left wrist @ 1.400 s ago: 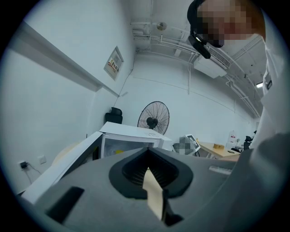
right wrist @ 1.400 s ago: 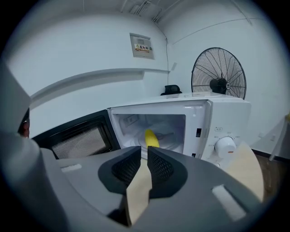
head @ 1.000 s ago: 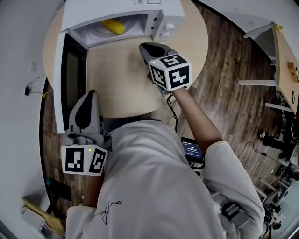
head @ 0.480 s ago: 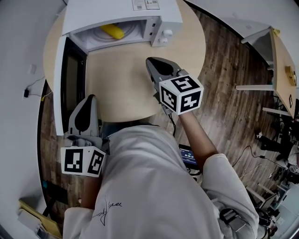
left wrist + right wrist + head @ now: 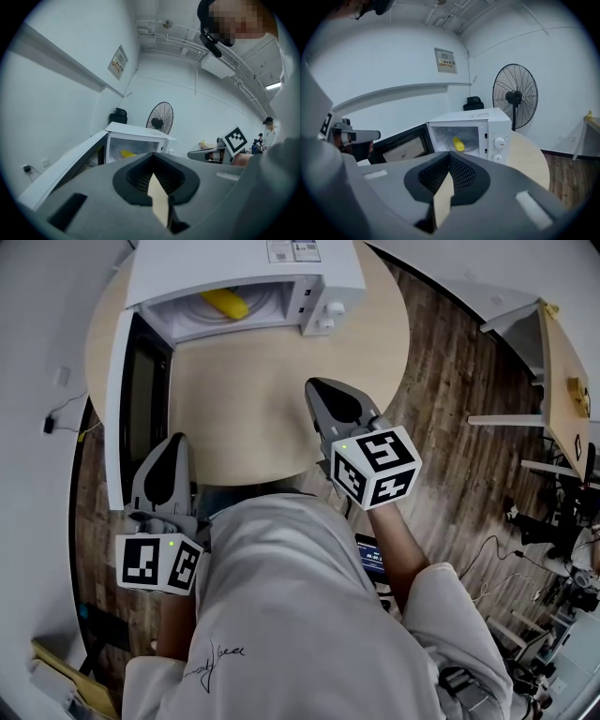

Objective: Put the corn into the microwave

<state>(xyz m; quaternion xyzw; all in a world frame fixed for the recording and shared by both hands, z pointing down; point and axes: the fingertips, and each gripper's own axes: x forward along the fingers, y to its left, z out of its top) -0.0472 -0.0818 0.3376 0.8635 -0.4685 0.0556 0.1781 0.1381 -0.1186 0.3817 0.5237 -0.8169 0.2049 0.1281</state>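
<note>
Corn [image 5: 226, 304] lies inside the open microwave [image 5: 281, 268], its far end hidden under the casing. Left hand-held gripper [image 5: 173, 441] and right hand-held gripper [image 5: 320, 387]: jaws together, empty.

You stand at a round, pale wooden bench [image 5: 244, 409] on a dark plank floor [image 5: 450, 418]. White walls [image 5: 393, 61] surround you, one bearing a framed notice [image 5: 444, 60]. A black pedestal fan [image 5: 514, 96] stands beyond the bench. A second desk [image 5: 562, 371] sits to your right, and a strip light [image 5: 273, 86] glows overhead.
</note>
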